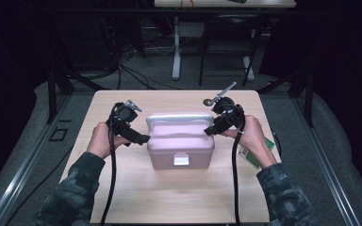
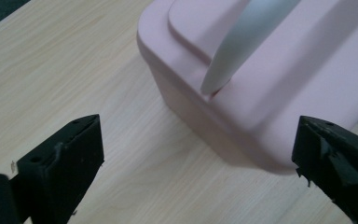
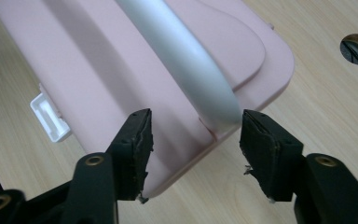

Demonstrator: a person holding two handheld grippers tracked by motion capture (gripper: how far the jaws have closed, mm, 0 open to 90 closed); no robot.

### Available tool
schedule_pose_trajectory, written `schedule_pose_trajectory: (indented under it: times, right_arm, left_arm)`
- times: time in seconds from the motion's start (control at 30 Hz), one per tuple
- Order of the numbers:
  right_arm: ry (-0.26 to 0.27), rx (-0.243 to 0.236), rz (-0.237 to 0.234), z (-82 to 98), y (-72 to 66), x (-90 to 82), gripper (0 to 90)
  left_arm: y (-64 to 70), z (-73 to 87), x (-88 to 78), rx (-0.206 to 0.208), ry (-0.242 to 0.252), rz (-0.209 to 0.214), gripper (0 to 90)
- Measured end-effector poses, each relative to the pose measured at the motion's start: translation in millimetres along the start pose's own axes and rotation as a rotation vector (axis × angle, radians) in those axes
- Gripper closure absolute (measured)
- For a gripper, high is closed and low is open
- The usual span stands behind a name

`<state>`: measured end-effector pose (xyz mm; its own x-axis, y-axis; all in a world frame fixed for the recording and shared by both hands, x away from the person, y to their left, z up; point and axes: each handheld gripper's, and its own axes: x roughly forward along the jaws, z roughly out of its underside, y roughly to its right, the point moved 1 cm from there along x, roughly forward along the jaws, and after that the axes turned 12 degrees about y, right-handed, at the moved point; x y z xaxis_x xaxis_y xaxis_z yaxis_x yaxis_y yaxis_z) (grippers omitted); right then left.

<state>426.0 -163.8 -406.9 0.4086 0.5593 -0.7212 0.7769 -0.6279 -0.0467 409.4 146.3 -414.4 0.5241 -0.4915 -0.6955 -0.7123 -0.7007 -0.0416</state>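
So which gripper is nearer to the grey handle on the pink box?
Right. The right gripper has its open jaws on either side of the handle's end on the pink box. The left gripper sits off the box's other end, over the table.

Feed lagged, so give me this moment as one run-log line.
left gripper: open beside pink box | right gripper: open, jaws astride grey handle end, not pressing | latch: front

Pink box (image 1: 181,141), grey handle (image 1: 179,117), pale woodgrain table (image 1: 179,197)
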Motion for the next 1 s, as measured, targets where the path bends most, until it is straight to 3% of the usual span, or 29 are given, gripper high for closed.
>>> schedule_pose_trajectory:
  times: [0.13,0.3,0.37,0.6,0.73,1.0]
  right_arm:
    - [-0.026,-0.018,0.021,-5.2,-1.1,5.8,53.1]
    - [-0.015,-0.012,0.045,-4.7,2.1,11.4,64.9]
    - [-0.004,-0.006,0.035,-4.2,2.7,12.4,68.5]
    - [0.028,-0.01,0.048,-1.9,-2.2,12.9,71.4]
    - [0.034,-0.02,0.053,0.0,-8.6,12.0,71.9]
    - [0.012,-0.047,0.039,-0.3,-19.5,11.2,72.4]
  left_arm:
    - [1.7,-10.7,7.7,0.0,0.005,0.012,16.2]
    - [0.6,-16.1,18.5,-0.02,0.003,0.016,33.3]
    - [0.3,-16.4,20.4,-0.024,0.007,0.017,42.9]
    - [3.0,-16.1,20.1,-0.024,0.044,0.047,66.5]
    - [6.2,-16.0,19.1,-0.002,0.031,0.011,71.3]
    - [6.9,-8.3,11.6,0.006,0.032,0.029,71.9]
